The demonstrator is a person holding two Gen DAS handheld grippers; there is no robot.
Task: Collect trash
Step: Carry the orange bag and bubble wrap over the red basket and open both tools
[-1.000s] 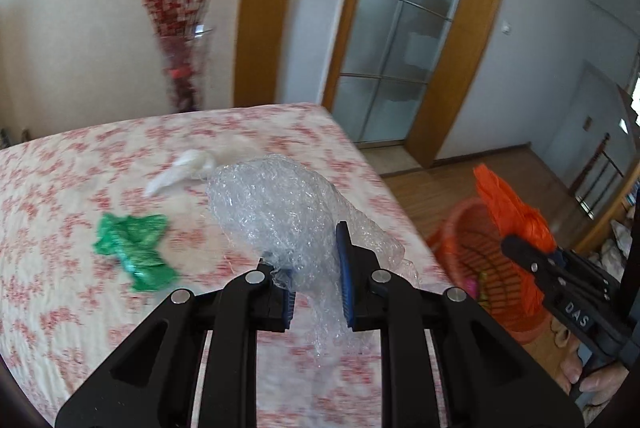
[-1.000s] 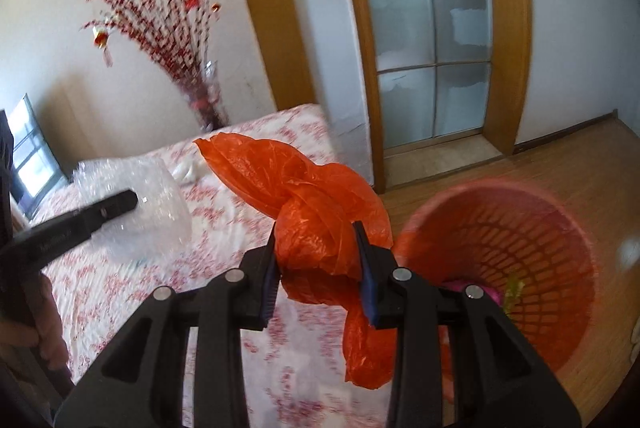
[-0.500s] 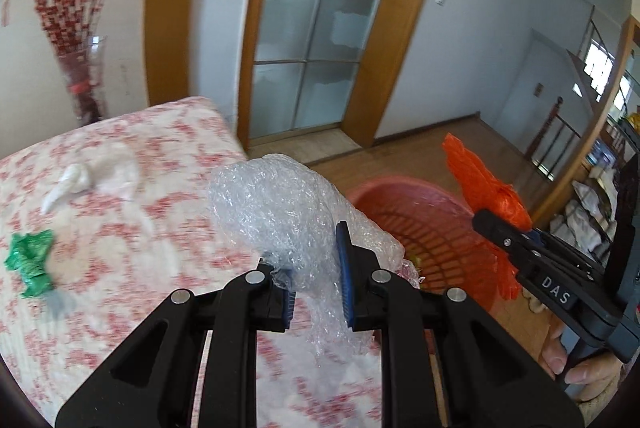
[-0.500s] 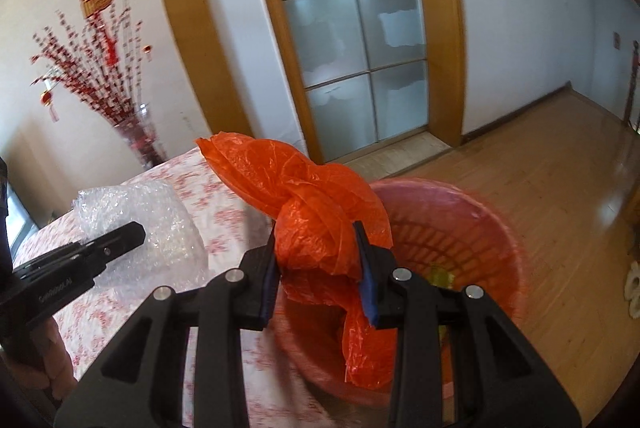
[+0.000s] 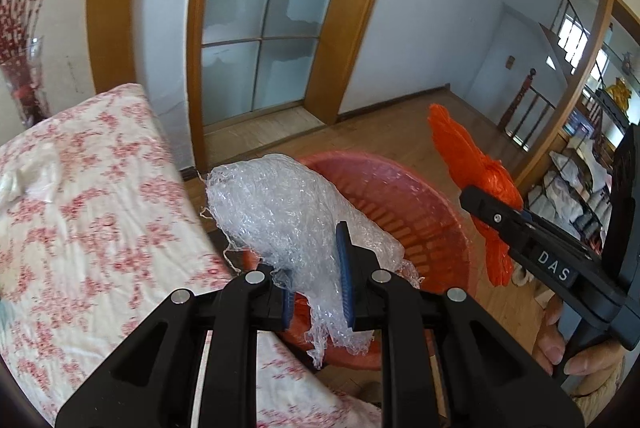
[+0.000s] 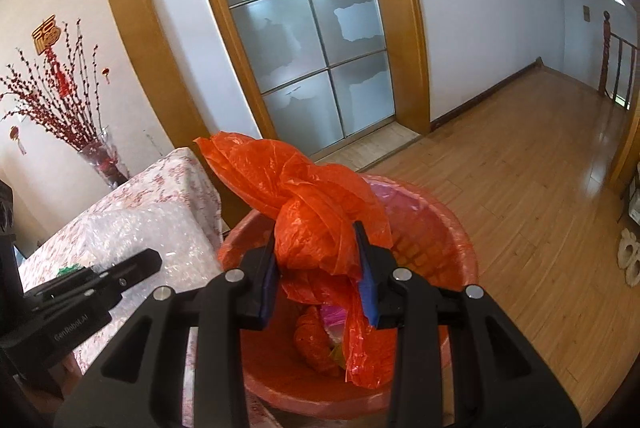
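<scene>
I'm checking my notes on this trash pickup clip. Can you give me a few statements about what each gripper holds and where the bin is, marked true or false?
1. The left gripper is shut on a wad of bubble wrap. True.
2. The right gripper holds a green bag. False: it is shut on an orange plastic bag.
3. The red basket stands on the wooden floor beside the bed. True.
4. The basket is empty. False: the right wrist view shows trash already at its bottom.
5. The bubble wrap lies flat on the flowered bedspread. False: it is lifted off it, in front of the basket.
</scene>
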